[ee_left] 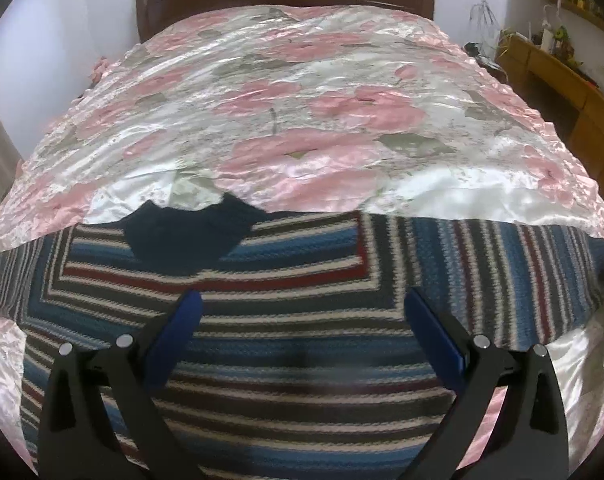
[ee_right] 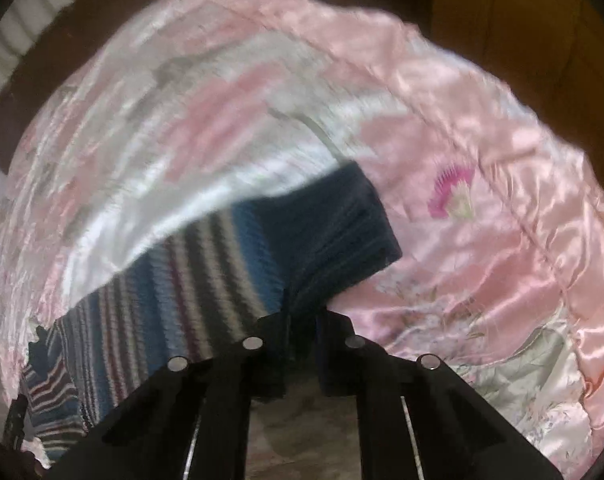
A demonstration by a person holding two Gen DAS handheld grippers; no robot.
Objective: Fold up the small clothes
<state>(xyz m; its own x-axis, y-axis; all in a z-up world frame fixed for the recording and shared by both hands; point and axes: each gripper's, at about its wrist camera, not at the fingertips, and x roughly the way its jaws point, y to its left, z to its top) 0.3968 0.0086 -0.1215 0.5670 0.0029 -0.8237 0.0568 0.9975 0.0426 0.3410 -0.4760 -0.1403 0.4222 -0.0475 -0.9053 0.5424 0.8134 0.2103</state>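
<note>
The striped sweater (ee_left: 286,344) lies spread on the bed (ee_left: 302,92), navy collar at 11 o'clock. The left gripper (ee_left: 302,304) hovers agape over its chest; the right gripper (ee_right: 302,316) pinches the navy cuff (ee_right: 342,224) (blurred). Carry the sleeve across flat, avoiding bunching.

The sweater (ee_left: 286,360) is striped in blue, cream, dark grey and red, with a navy collar (ee_left: 186,232) and navy cuff (ee_right: 342,232). The satin bedspread (ee_left: 302,100) is white with pink flowers and grey-green leaves.
</note>
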